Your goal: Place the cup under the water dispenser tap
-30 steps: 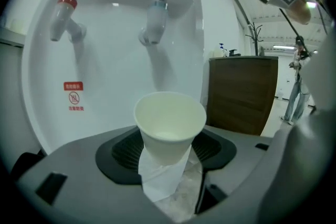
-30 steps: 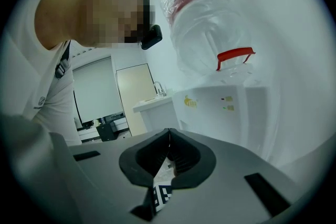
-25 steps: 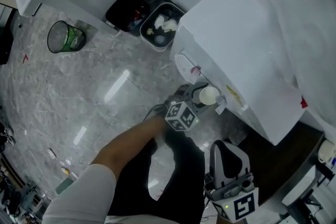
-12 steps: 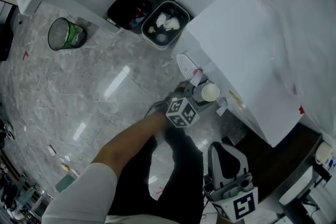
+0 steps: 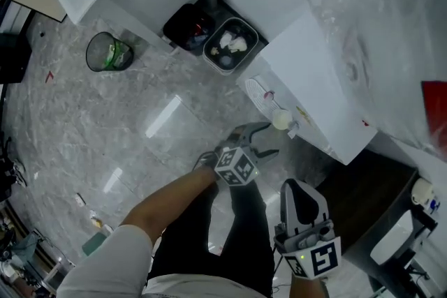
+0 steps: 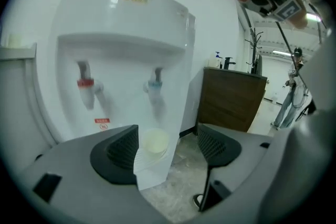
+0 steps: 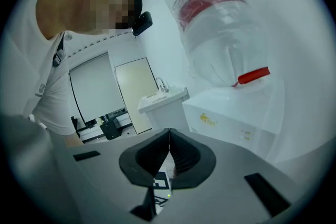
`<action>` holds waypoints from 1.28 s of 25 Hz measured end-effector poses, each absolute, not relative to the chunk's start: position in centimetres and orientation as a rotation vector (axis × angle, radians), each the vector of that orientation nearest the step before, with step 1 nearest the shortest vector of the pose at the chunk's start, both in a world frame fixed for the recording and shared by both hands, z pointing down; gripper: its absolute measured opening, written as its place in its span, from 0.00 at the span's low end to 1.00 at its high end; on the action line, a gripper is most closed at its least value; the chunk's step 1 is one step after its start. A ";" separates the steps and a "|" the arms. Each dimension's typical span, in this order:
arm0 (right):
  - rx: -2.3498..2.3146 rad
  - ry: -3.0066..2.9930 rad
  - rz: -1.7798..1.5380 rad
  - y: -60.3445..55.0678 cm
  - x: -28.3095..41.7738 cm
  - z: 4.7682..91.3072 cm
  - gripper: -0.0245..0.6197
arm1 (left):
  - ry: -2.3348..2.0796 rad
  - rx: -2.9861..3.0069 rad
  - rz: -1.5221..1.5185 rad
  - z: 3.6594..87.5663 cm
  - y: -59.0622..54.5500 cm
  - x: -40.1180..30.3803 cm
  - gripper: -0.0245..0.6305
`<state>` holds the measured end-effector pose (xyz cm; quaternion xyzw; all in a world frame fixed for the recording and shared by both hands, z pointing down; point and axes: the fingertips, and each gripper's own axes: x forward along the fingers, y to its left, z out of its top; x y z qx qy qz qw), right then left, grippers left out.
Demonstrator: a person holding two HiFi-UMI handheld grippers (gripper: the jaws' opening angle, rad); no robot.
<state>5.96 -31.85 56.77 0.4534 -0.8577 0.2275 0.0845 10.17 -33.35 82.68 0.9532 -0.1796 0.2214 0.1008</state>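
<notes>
Left gripper view shows the pale cup (image 6: pixel 155 141) standing on the drip ledge of the water dispenser (image 6: pixel 126 34), directly below the blue tap (image 6: pixel 154 86), with the red tap (image 6: pixel 84 86) off to one side. The left claw (image 6: pixel 169 145) is spread wide and empty; the cup sits beyond its pads, touched by neither. Seen from the head view, the cup rests against the dispenser's front face, with the open left claw near it but apart. The right claw (image 7: pixel 168 157) is closed on nothing and is held farther from the dispenser, close to the person's body. A grey bin (image 5: pixel 208 51) stands on the marble floor (image 5: pixel 140 115) at the dispenser's far side. Placement looks done, since the cup stands free under the tap. By that reading, little is left beyond drawing the left claw clear of the dispenser.
</notes>
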 end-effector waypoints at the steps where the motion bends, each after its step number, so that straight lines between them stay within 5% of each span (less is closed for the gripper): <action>1: 1.363 -2.556 0.673 -31.5 5.7 55.8 0.06 | -0.532 2.819 0.640 80.7 -33.3 9.7 0.57; 6: 1.410 -2.535 0.666 -29.5 5.3 50.3 0.06 | -0.531 2.831 0.542 69.4 -31.8 8.2 0.55; 14: 1.510 -2.484 0.589 -25.4 6.0 41.7 0.06 | -0.606 2.831 0.475 53.8 -28.0 5.8 0.27; 18: 1.539 -2.485 0.535 -23.3 6.0 38.0 0.06 | -0.648 2.839 0.442 46.8 -25.6 4.4 0.25; 28: 1.613 -2.502 0.445 -20.7 5.7 33.5 0.06 | -0.713 2.856 0.368 38.7 -22.0 2.8 0.23; 32: 1.640 -2.499 0.416 -20.3 5.7 32.6 0.06 | -0.773 2.871 0.363 37.0 -21.9 2.0 0.07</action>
